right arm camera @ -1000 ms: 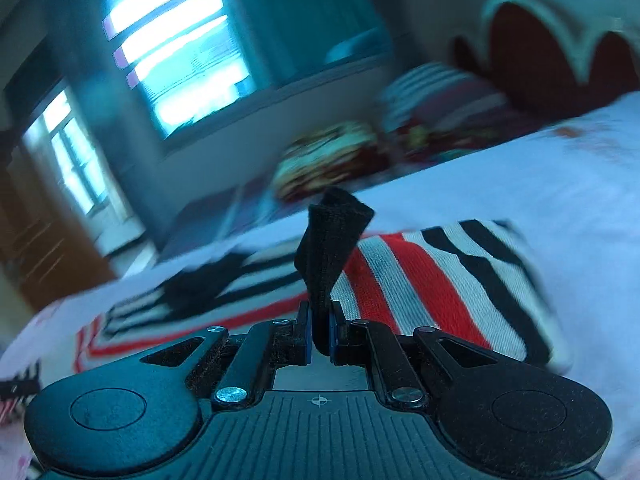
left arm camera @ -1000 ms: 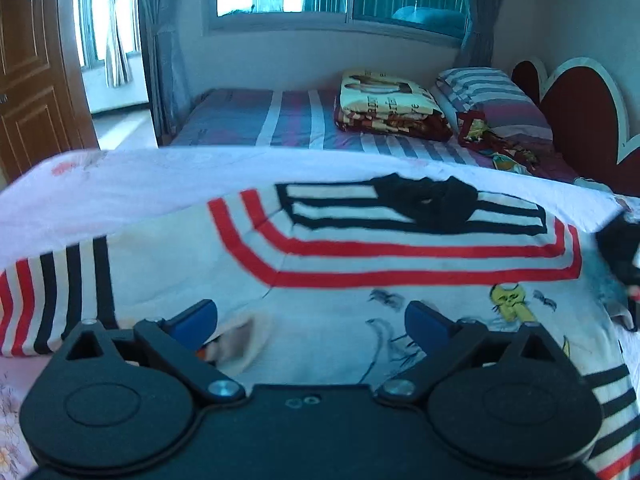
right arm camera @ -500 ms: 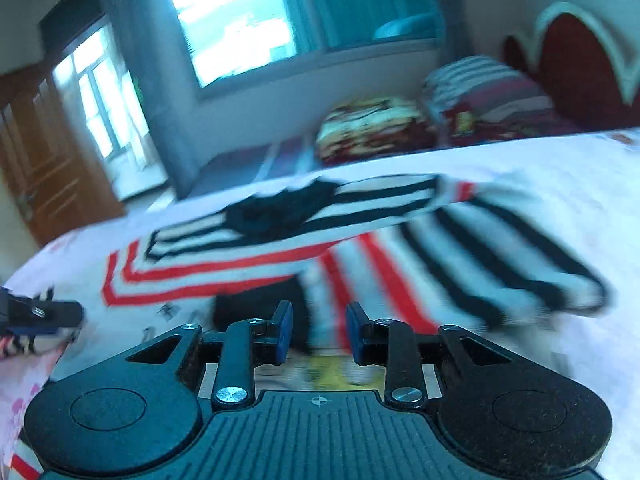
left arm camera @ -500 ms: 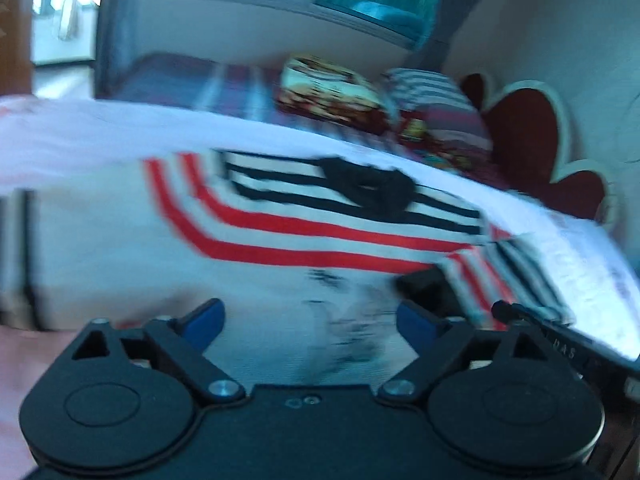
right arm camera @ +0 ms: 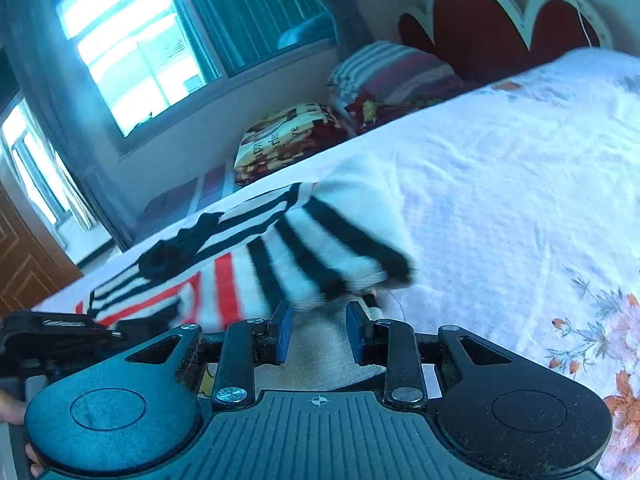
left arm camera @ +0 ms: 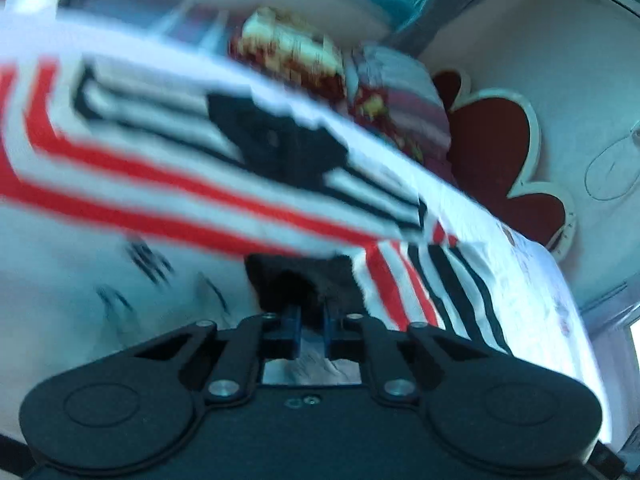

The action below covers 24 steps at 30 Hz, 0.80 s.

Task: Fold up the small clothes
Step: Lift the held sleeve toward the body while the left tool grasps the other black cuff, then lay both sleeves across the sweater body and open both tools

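Observation:
A small white sweater (left arm camera: 168, 184) with red and black stripes and a black collar lies on the white bedspread (right arm camera: 520, 184). Its striped right sleeve (right arm camera: 320, 256) is folded in over the body. In the left wrist view my left gripper (left arm camera: 311, 320) is nearly shut around the sleeve's black cuff (left arm camera: 304, 276). In the right wrist view my right gripper (right arm camera: 318, 330) is open and empty, its pads over white knit fabric beside the sleeve. The left gripper (right arm camera: 60, 336) shows at that view's left edge. The left view is motion-blurred.
A second bed with a folded patterned blanket (right arm camera: 288, 140) and striped pillow (right arm camera: 384, 72) stands behind. A red scalloped headboard (right arm camera: 500, 24) is at the right. A window (right arm camera: 160, 40) and a wooden door (right arm camera: 24, 256) are at the left.
My right gripper let go of the black cuff and opened. My left gripper swung right across the sweater and closed on that cuff. The sleeve now lies folded over the body.

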{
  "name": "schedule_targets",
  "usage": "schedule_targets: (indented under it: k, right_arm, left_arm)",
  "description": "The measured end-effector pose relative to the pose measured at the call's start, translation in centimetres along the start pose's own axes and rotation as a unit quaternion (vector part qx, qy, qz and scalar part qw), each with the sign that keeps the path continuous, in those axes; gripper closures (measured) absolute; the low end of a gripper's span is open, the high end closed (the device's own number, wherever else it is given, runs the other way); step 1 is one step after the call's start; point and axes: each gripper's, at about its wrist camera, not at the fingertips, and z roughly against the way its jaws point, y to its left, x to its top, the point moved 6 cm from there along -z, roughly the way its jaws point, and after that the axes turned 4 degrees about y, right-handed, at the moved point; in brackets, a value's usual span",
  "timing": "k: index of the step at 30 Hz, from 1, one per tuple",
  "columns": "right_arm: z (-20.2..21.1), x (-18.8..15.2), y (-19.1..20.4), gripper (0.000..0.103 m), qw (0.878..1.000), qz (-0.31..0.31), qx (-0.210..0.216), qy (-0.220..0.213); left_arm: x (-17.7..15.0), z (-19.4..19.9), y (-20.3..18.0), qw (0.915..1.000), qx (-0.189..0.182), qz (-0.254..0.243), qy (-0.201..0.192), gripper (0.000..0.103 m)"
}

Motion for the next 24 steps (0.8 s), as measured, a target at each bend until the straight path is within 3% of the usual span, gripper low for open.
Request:
schedule_targets:
  k: [1, 3, 6, 14, 18, 19, 20, 21, 24]
  right_arm:
    - [0.0, 0.1, -0.3, 0.068, 1.000, -0.008, 0.006, 0.002]
    - [-0.1, 0.6, -0.8, 0.040, 0.999, -0.032, 0.019, -0.001]
    - [-0.3, 1.0, -1.3, 0.040, 0.997, -0.064, 0.043, -0.001]
    - [-2.2, 1.8, -2.4, 0.040, 0.980, -0.158, 0.113, 0.033]
    - [-3.4, 2.5, -4.5, 0.041, 0.970, -0.211, 0.117, 0.038]
    - [-3.4, 2.8, -4.9, 0.045, 0.969, -0.215, 0.117, 0.037]
    - [-3.3, 3.0, -5.0, 0.058, 0.972, -0.207, 0.109, 0.038]
    - [-3.3, 3.2, -5.0, 0.068, 0.975, -0.194, 0.100, 0.042]
    - [-3.5, 2.9, -4.9, 0.073, 0.977, -0.185, 0.093, 0.042]
  left_arm:
    - [0.3, 1.0, 0.2, 0.9996, 0.016, -0.018, -0.013, 0.094]
    - [0.9, 2.8, 0.9, 0.9979, 0.042, -0.037, -0.032, 0.094]
    - [1.3, 4.4, 2.7, 0.9949, 0.075, -0.049, -0.045, 0.094]
    - [0.7, 5.3, 4.4, 0.9943, 0.090, -0.040, -0.040, 0.094]
    - [0.5, 5.9, 4.9, 0.9933, 0.093, -0.049, -0.046, 0.094]
    - [0.6, 6.2, 4.5, 0.9917, 0.097, -0.064, -0.054, 0.094]
    - [0.6, 6.5, 4.2, 0.9898, 0.100, -0.080, -0.062, 0.094]
    - [0.6, 7.0, 3.6, 0.9853, 0.110, -0.105, -0.078, 0.094]
    - [0.6, 8.5, 1.4, 0.9697, 0.118, -0.171, -0.128, 0.094]
